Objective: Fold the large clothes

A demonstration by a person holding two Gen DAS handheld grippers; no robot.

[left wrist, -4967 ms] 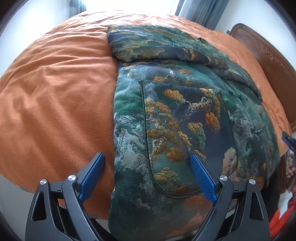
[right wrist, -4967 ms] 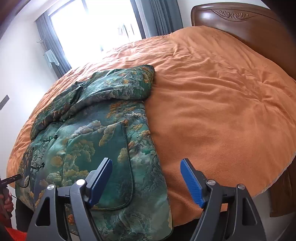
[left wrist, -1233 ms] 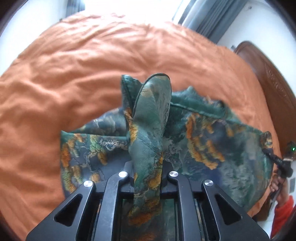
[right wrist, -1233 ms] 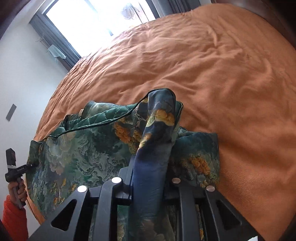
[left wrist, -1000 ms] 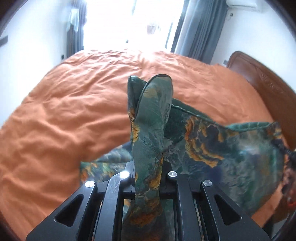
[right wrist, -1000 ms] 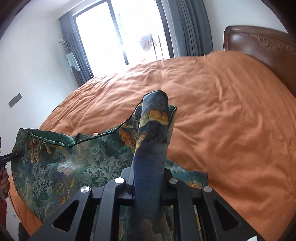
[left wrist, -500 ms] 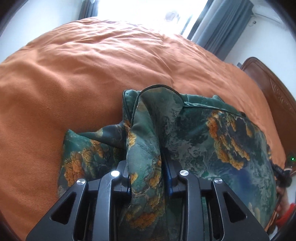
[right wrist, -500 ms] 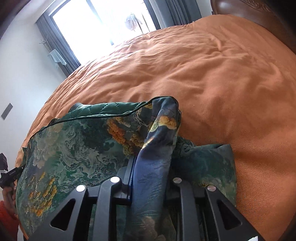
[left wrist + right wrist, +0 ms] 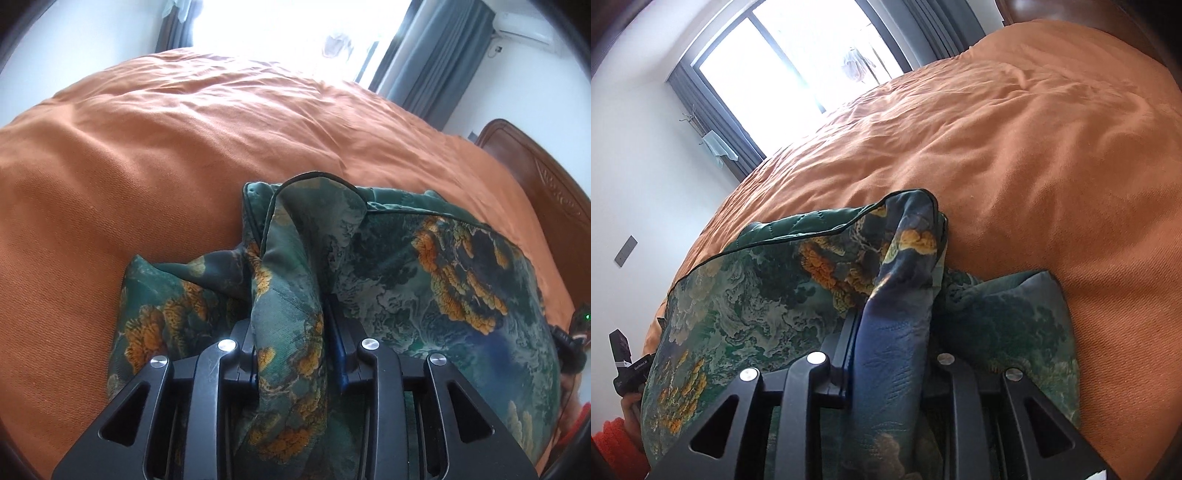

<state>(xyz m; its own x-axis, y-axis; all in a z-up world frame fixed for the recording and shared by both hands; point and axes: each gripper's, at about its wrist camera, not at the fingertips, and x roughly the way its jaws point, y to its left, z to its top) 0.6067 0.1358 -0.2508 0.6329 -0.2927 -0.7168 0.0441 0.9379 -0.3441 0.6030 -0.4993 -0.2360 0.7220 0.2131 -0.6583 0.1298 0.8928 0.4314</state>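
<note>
A dark green padded jacket [image 9: 436, 280] with orange tree patterns lies folded over on the orange bed cover. My left gripper [image 9: 291, 332] is shut on one hem corner of the jacket, which bunches up between the jaws. My right gripper [image 9: 894, 332] is shut on the other hem corner of the jacket [image 9: 746, 295]. The held edge is stretched between the two grippers and sits over the lower layers. The fingertips are hidden by cloth.
The orange bed cover [image 9: 147, 147] spreads wide around the jacket. A dark wooden headboard [image 9: 546, 173] is at the right. A window with grey curtains [image 9: 798, 74] is beyond the bed. The other gripper shows at each view's edge [image 9: 624, 362].
Both grippers closed on the jacket's hem, lifted it high, carried it forward over the rest of the jacket, and have now lowered it toward the bed.
</note>
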